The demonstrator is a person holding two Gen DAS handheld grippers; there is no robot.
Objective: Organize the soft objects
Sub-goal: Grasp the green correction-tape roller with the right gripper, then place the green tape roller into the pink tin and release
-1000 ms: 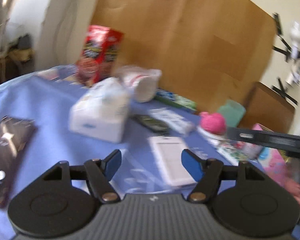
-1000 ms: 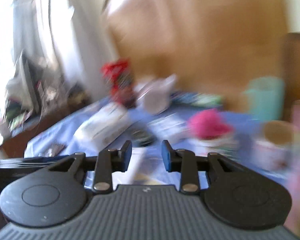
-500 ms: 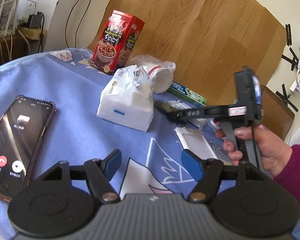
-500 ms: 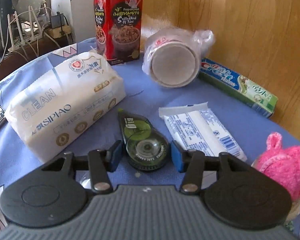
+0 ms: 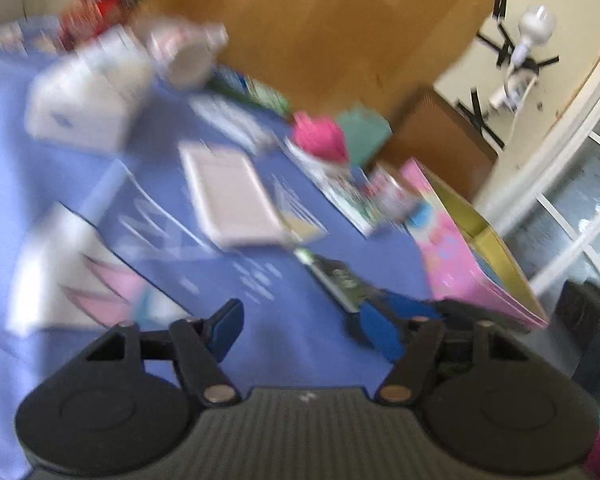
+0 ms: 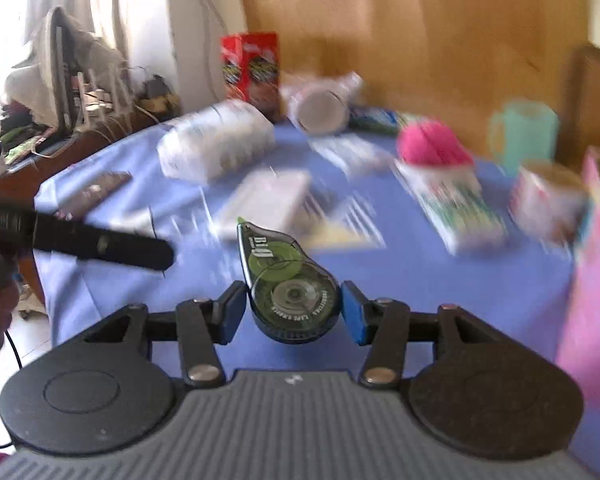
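Observation:
My right gripper (image 6: 293, 314) is shut on a green correction tape dispenser (image 6: 288, 280) and holds it above the blue tablecloth (image 6: 420, 276). The dispenser also shows in the left wrist view (image 5: 334, 278), held by the right gripper's blue pads. My left gripper (image 5: 304, 330) is open and empty over the cloth. A pink fluffy toy (image 6: 428, 146) sits on a flat box at the back right; it also shows in the left wrist view (image 5: 320, 138). A white tissue pack (image 6: 216, 146) lies at the back left.
A red box (image 6: 252, 66), a wrapped roll (image 6: 320, 104), a teal cup (image 6: 522, 132), a small cup (image 6: 548, 196) and a white flat device (image 6: 268, 200) are on the table. A pink open box (image 5: 464, 248) stands at the right edge. Both views are motion-blurred.
My right gripper closed on the correction tape dispenser and lifted it back and to the right. My left gripper swung to the right; the phone left its view.

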